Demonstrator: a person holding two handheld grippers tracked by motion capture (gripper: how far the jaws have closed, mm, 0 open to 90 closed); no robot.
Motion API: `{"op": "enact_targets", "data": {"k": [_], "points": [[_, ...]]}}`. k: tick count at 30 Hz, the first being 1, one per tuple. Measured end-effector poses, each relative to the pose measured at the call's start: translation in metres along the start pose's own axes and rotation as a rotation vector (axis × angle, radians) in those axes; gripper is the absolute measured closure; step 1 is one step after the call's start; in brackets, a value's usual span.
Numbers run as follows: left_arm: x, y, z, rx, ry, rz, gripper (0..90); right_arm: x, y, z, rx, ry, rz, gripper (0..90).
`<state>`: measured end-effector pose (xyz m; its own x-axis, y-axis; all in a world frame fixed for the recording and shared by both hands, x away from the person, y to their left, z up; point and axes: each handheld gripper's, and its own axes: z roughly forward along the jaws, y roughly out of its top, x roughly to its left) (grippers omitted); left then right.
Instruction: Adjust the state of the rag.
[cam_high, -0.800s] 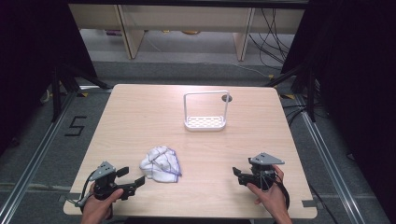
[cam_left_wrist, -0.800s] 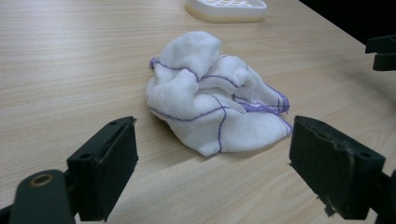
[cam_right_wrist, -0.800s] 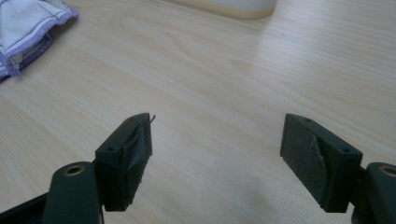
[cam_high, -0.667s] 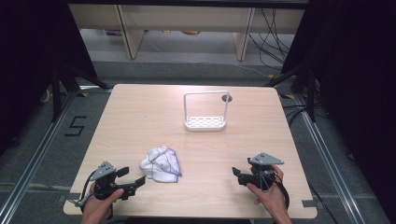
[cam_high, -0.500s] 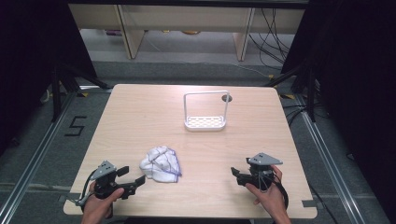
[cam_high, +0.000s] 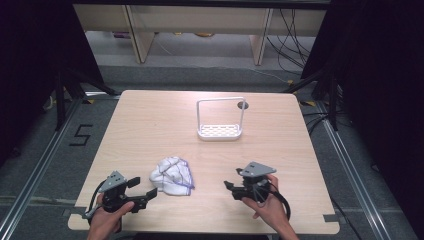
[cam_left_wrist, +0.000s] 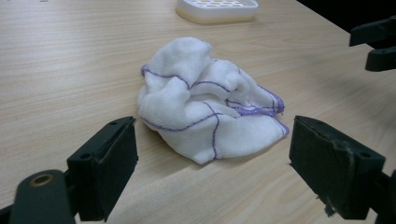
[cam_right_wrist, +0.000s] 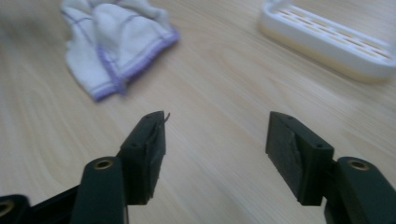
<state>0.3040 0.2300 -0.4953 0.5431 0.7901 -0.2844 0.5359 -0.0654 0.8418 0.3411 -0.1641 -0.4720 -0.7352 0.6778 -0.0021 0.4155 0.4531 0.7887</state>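
At about seven o'clock on the counter (cam_high: 150, 125), the left hand-held gripper (cam_high: 142, 192) sits with jaws spread wide and empty, aimed at the crumpled white cloth (cam_high: 172, 176) just beside its tips. The likely step is a pick-up: push forward until both jaws straddle a raised fold, then close low. At twelve o'clock stands a white rack (cam_high: 220, 131), well apart. At five o'clock the right hand-held gripper (cam_high: 235, 189) is likewise wide open, holding nothing.
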Motion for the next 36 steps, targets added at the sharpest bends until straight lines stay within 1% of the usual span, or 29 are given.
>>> {"op": "enact_targets", "data": {"k": [2, 3, 4, 5, 9, 10, 11, 12, 14, 16, 17, 18, 19, 20, 21, 22, 23, 24, 25, 26, 27, 28, 29, 30, 31, 33, 34, 35, 36], "points": [[0.0, 0.0, -0.002, 0.001, 0.008, -0.003, 14.7, 0.012, 0.01, 0.014, 0.01, 0.029, -0.04, 42.8], [-0.001, 0.0, -0.004, 0.004, 0.017, -0.004, 14.7, 0.016, 0.014, 0.018, 0.012, 0.041, -0.048, 43.6], [-0.001, -0.001, -0.005, -0.008, 0.01, -0.001, 14.7, 0.02, 0.018, 0.024, 0.018, 0.053, -0.065, 44.3], [-0.001, -0.001, -0.005, -0.01, 0.017, -0.005, 14.7, 0.024, 0.023, 0.032, 0.017, 0.053, -0.071, 45.3], [0.002, -0.002, -0.008, -0.018, 0.018, -0.01, 14.6, 0.037, 0.034, 0.054, 0.044, 0.075, -0.089, 47.8], [0.002, -0.002, -0.009, -0.013, 0.025, -0.006, 14.6, 0.04, 0.036, 0.059, 0.06, 0.083, -0.098, 47.8], [0.003, -0.002, -0.009, -0.013, 0.016, -0.009, 14.6, 0.043, 0.037, 0.065, 0.062, 0.088, -0.106, 48.1], [0.004, -0.002, -0.009, -0.011, 0.017, -0.005, 14.7, 0.046, 0.037, 0.068, 0.079, 0.095, -0.098, 48.5], [0.003, -0.002, -0.009, -0.012, 0.015, -0.006, 14.7, 0.05, 0.037, 0.075, 0.083, 0.098, -0.108, 49.0], [0.002, -0.002, -0.009, -0.009, 0.02, -0.003, 14.6, 0.053, 0.038, 0.079, 0.102, 0.099, -0.091, 50.4], [0.002, -0.002, -0.008, -0.016, 0.014, -0.009, 14.7, 0.054, 0.038, 0.081, 0.104, 0.102, -0.076, 50.8], [0.002, -0.002, -0.009, -0.006, 0.024, 0.0, 14.6, 0.054, 0.038, 0.084, 0.093, 0.102, -0.094, 51.8], [0.002, -0.002, -0.008, -0.011, 0.021, -0.006, 14.6, 0.056, 0.037, 0.087, 0.075, 0.095, -0.069, 53.5], [0.002, -0.003, -0.008, -0.01, 0.018, -0.003, 14.7, 0.055, 0.037, 0.088, 0.079, 0.091, -0.082, 53.9], [0.002, -0.003, -0.009, -0.007, 0.026, -0.005, 14.7, 0.056, 0.037, 0.092, 0.084, 0.105, -0.075, 53.9], [0.002, -0.002, -0.009, 0.0, 0.032, -0.006, 14.7, 0.057, 0.037, 0.093, 0.102, 0.1, -0.067, 54.2], [0.003, -0.003, -0.009, -0.008, 0.025, -0.005, 14.6, 0.058, 0.035, 0.097, 0.087, 0.098, -0.075, 55.5], [0.004, -0.003, -0.008, -0.007, 0.024, -0.005, 14.6, 0.059, 0.035, 0.099, 0.095, 0.099, -0.062, 57.0], [0.004, -0.003, -0.008, -0.008, 0.027, -0.009, 14.6, 0.059, 0.035, 0.104, 0.107, 0.099, -0.077, 60.8], [0.004, -0.003, -0.008, -0.009, 0.027, -0.011, 14.6, 0.059, 0.035, 0.105, 0.12, 0.101, -0.078, 67.1], [0.004, -0.003, -0.009, -0.011, 0.026, -0.011, 14.6, 0.059, 0.033, 0.109, 0.107, 0.095, -0.074, 73.9], [0.004, -0.003, -0.009, -0.012, 0.027, -0.01, 14.7, 0.058, 0.033, 0.11, 0.088, 0.107, -0.091, 78.6], [0.004, -0.003, -0.01, -0.013, 0.02, -0.007, 14.7, 0.058, 0.034, 0.109, 0.08, 0.09, -0.098, 82.0], [0.003, -0.003, -0.01, -0.015, 0.021, -0.008, 14.6, 0.057, 0.036, 0.107, 0.069, 0.081, -0.132, 84.5], [0.003, -0.003, -0.011, -0.018, 0.022, -0.01, 14.7, 0.055, 0.039, 0.102, 0.044, 0.079, -0.142, 85.6], [0.003, -0.003, -0.011, -0.02, 0.022, -0.012, 14.6, 0.05, 0.046, 0.092, 0.031, 0.089, -0.128, 86.4], [0.003, -0.003, -0.011, -0.019, 0.021, -0.012, 14.6, 0.048, 0.05, 0.087, 0.023, 0.089, -0.134, 86.7], [0.003, -0.002, -0.011, -0.02, 0.021, -0.012, 14.7, 0.045, 0.054, 0.08, 0.004, 0.075, -0.137, 86.9], [0.003, -0.002, -0.011, -0.022, 0.022, -0.012, 14.6, 0.042, 0.059, 0.074, -0.003, 0.078, -0.141, 87.0]]}}
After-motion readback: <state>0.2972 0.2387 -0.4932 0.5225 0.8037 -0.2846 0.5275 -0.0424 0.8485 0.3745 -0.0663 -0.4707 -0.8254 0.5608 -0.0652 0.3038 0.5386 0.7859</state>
